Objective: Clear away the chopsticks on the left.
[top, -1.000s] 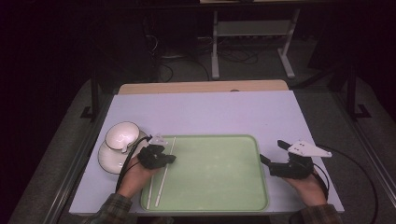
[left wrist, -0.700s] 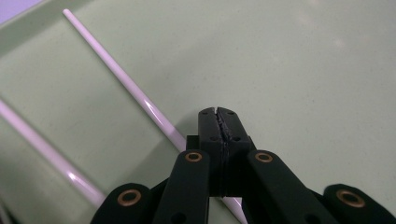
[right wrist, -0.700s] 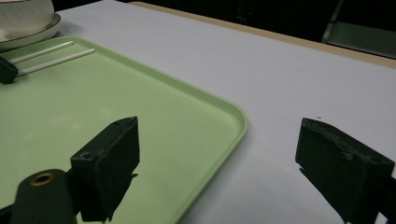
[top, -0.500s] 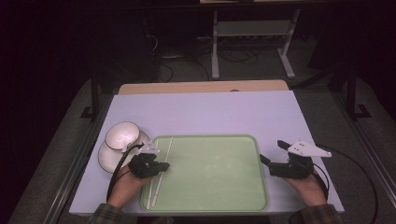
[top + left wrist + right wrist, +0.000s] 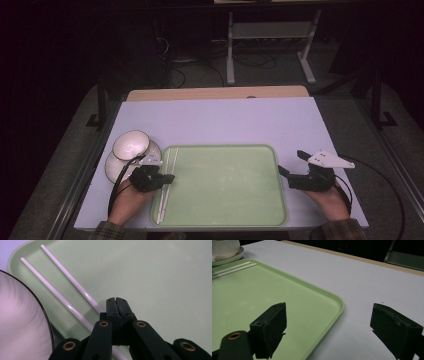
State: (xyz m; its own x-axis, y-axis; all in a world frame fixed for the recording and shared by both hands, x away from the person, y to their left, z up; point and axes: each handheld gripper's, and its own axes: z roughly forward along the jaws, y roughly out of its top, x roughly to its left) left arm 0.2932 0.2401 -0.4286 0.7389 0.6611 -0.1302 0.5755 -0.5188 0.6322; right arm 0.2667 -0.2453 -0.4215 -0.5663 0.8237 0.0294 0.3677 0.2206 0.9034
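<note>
Your left gripper is fully closed on nothing — the chopsticks lie just to its left on the tray, long axis running away from you; right gripper gapes empty, well apart.

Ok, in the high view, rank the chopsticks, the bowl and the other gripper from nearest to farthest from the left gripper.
1. Chopsticks, right beside the left gripper, on the tray's left edge.
2. Bowl, just behind it on a plate.
3. Right gripper, across the tray.
</note>
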